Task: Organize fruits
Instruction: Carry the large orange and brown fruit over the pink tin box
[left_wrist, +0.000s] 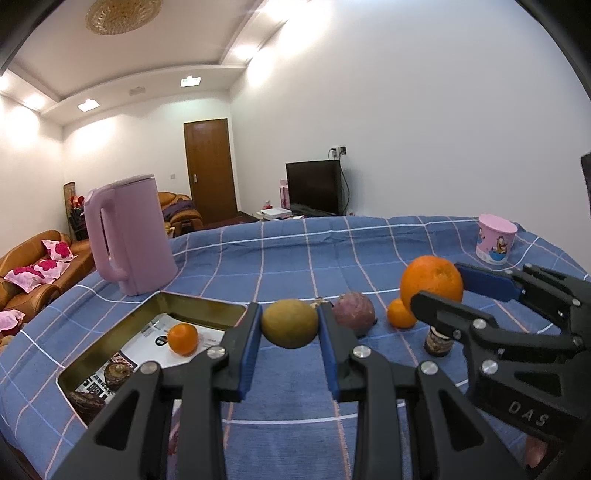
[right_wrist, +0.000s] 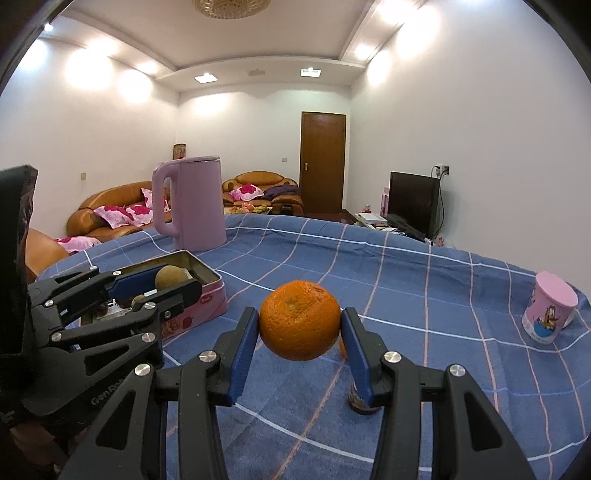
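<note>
Fruit sorting was partly done, with two fruits held above the table and one already boxed.

The blue checked tablecloth (left_wrist: 295, 251) carried a pink kettle (left_wrist: 129, 236) and, just beside it, an open tin box (left_wrist: 199, 301) in which one small tangerine (left_wrist: 183, 338) already lay. The right gripper (right_wrist: 300, 332) was closed on a large orange (right_wrist: 299, 319), pads pressed to both sides, lifted clear of the cloth. The left gripper (left_wrist: 290, 332) was clamped narrow on a greenish-brown round fruit (left_wrist: 290, 323), near the tin's right edge. A purple round fruit (left_wrist: 352, 310) and a second small tangerine (left_wrist: 400, 314) sat on the cloth, probably left to move, beside a small dark jar (left_wrist: 437, 341).
</note>
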